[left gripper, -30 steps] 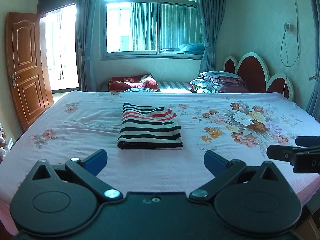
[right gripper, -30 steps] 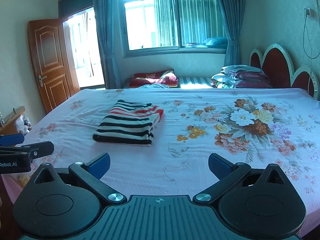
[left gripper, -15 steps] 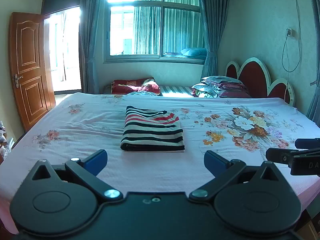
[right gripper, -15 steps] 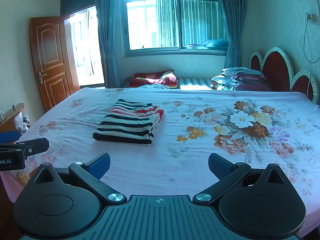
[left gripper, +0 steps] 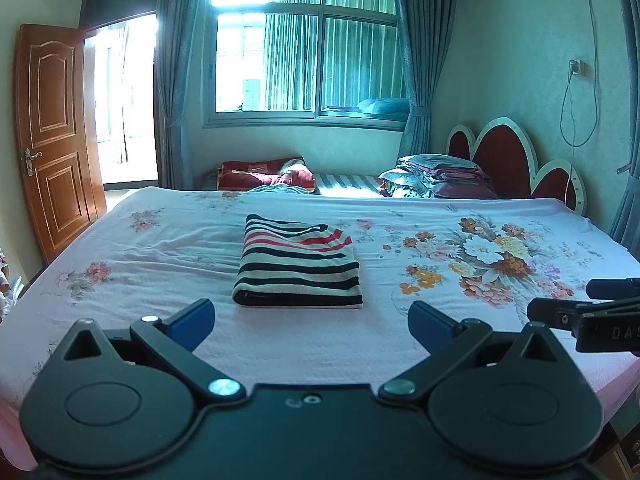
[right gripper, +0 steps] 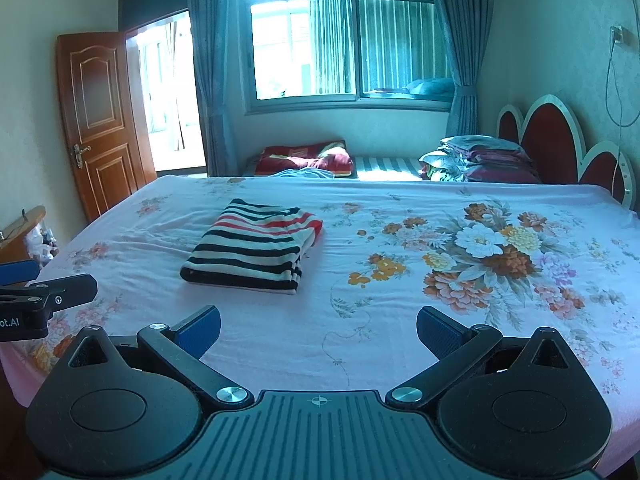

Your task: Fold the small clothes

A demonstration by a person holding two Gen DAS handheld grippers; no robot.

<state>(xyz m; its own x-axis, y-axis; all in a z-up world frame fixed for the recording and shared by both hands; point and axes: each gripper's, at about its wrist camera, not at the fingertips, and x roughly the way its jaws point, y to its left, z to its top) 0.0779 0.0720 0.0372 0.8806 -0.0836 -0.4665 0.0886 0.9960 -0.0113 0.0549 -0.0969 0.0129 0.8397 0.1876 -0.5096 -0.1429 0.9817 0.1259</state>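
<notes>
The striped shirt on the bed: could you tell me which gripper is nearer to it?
Left. The left gripper faces the folded striped shirt almost head-on, just short of it. The right gripper sits farther off to the shirt's right. Both are open, touching nothing.

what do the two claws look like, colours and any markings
Both are matte black plastic with two round discs and angled link arms ending in blue padded fingers. The left claw has a smooth body; the right claw has a ribbed one with a crosshair mark. White partial lettering shows on each side. No cables or sleeves visible.
</notes>
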